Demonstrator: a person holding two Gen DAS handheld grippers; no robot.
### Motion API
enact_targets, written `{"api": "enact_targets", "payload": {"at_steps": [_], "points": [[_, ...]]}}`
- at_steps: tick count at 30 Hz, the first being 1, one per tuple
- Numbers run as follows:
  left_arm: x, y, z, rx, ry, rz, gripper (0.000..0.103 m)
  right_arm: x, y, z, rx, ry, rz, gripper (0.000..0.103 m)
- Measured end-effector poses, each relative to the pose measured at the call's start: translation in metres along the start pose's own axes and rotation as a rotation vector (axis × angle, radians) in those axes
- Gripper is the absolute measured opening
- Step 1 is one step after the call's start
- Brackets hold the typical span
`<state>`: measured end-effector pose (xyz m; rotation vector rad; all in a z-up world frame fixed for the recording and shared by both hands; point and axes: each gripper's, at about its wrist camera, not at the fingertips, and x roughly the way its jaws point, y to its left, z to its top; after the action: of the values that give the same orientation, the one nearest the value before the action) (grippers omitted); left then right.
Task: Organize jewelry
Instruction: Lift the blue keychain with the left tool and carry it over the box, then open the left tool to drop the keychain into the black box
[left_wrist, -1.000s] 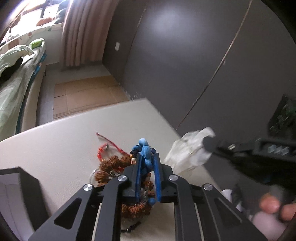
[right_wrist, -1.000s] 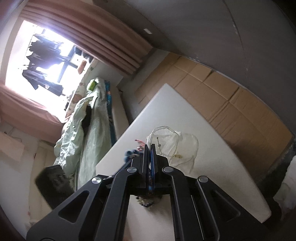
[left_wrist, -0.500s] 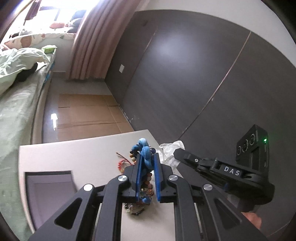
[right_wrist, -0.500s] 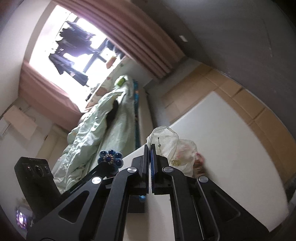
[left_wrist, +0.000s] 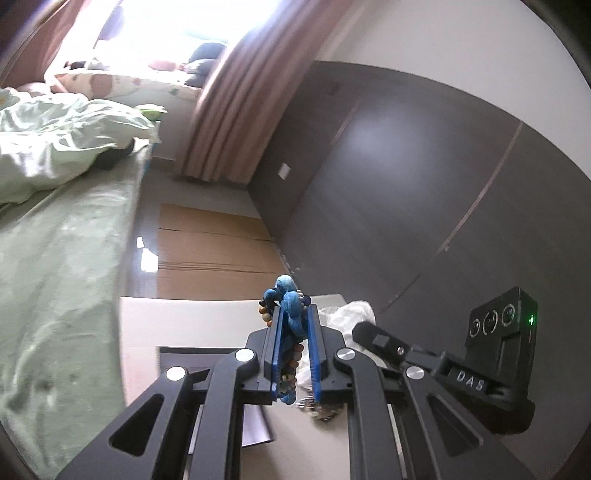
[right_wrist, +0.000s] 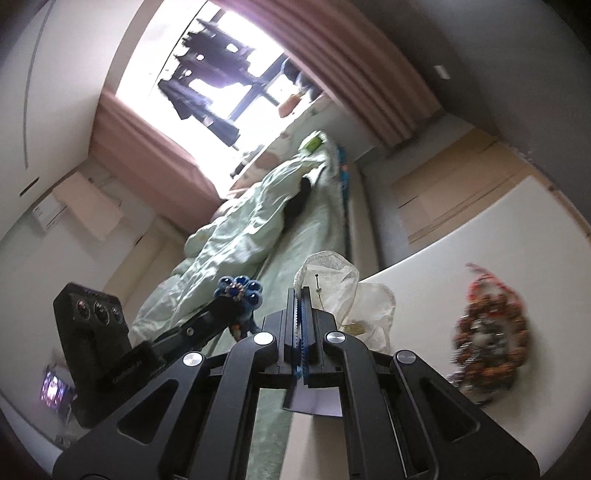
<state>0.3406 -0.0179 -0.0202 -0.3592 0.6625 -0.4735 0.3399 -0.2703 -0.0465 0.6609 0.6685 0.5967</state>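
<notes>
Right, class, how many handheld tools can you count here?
2: the left tool, shut on a blue beaded piece, and the right tool, pinching a clear plastic bag. None seems hidden.

Left gripper (left_wrist: 295, 317) is clamped on a blue knotted-cord bead bracelet (left_wrist: 289, 301), above a white rectangular table (left_wrist: 192, 325). Right gripper (left_wrist: 364, 328), pinched on a crumpled translucent white plastic bag (right_wrist: 338, 284), sits just right of it. A dark open-topped box (left_wrist: 207, 350) lies on the table below the left gripper. Pile of brown and red beaded jewelry (right_wrist: 487, 328) on the table, right of the bag. Green-sheeted bed (left_wrist: 55, 258) left of the table; dark panelled wall (left_wrist: 388, 184) behind.
</notes>
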Motion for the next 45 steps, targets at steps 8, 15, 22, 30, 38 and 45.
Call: {"api": "enact_targets", "payload": {"at_steps": [8, 15, 22, 30, 38, 45], "points": [[-0.024, 0.039, 0.003, -0.063, -0.02, 0.044, 0.01, 0.055, 0.012, -0.021, -0.021, 0.145, -0.011, 0.004], [-0.012, 0.046, -0.001, -0.084, 0.027, 0.054, 0.01, 0.062, -0.008, -0.025, 0.042, 0.218, -0.06, 0.02], [0.014, 0.039, -0.013, -0.072, 0.094, 0.076, 0.011, 0.032, -0.02, -0.014, 0.036, 0.125, -0.088, 0.086], [0.034, 0.023, -0.037, -0.006, 0.138, 0.16, 0.064, 0.001, -0.024, -0.013, -0.001, 0.084, -0.194, 0.086], [0.014, 0.008, -0.054, 0.02, 0.067, 0.222, 0.092, -0.03, -0.043, -0.017, 0.032, 0.079, -0.286, 0.086], [0.022, -0.025, -0.063, 0.078, 0.091, 0.187, 0.083, -0.056, -0.075, -0.002, 0.088, 0.069, -0.392, 0.085]]}}
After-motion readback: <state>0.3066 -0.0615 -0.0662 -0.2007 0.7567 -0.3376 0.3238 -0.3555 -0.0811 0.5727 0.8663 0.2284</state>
